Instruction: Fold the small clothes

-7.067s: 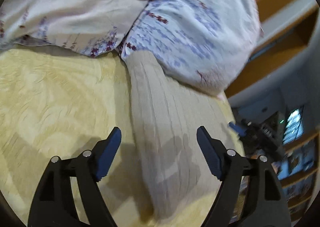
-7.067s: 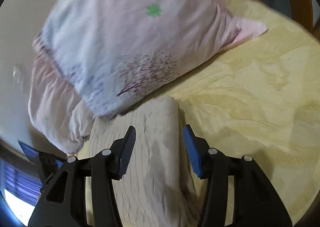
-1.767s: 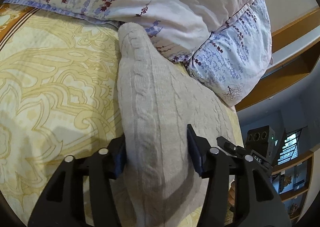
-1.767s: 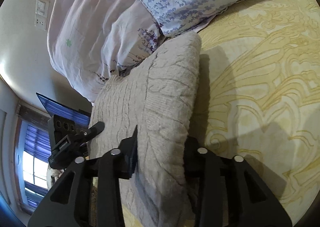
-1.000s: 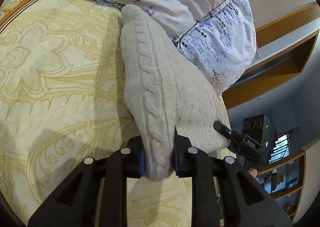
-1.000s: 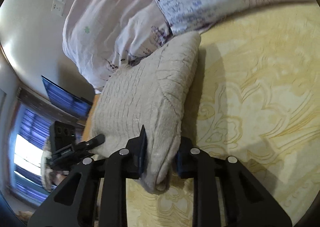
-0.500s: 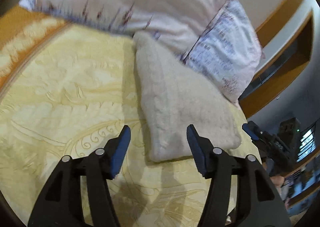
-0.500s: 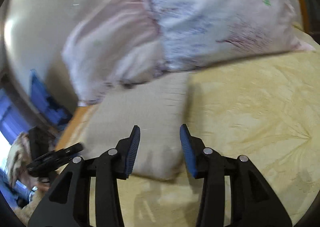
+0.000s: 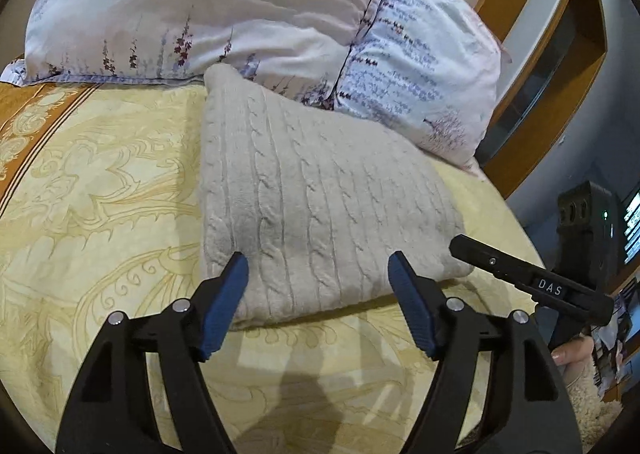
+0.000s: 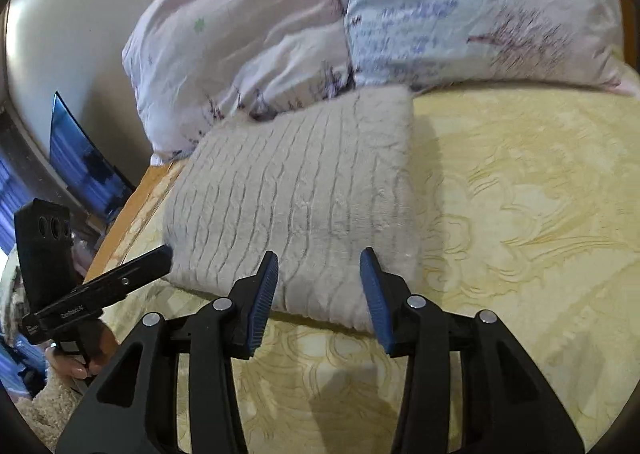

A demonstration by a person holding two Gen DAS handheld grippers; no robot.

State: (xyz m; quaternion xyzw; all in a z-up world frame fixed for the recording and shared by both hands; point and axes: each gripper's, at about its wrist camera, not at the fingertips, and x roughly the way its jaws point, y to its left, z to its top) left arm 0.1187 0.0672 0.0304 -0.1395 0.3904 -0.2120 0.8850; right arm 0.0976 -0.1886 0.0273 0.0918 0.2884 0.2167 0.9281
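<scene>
A beige cable-knit garment (image 9: 312, 198) (image 10: 304, 198) lies folded into a thick rectangle on the yellow patterned bedspread (image 9: 92, 190), its far edge against the pillows. My left gripper (image 9: 318, 266) hovers just in front of the fold's near edge; its jaws are opening and nothing is pressed between the blue pads. My right gripper (image 10: 318, 256) stands before the same near edge, jaws also opening, free of the knit. Each gripper shows in the other's view: the right gripper (image 9: 532, 282) at the garment's right corner, the left gripper (image 10: 100, 286) at its left corner.
Two floral pillows (image 9: 224, 10) (image 10: 460, 6) lean behind the garment. A wooden headboard and shelf (image 9: 540, 46) stand at the right, and the wooden bed edge (image 10: 120, 230) runs along the left. A hand (image 10: 76, 362) holds the other gripper's grip.
Both grippers let go of the knit's near edge, opened and drew back. The garment now lies flat on the bed, folded.
</scene>
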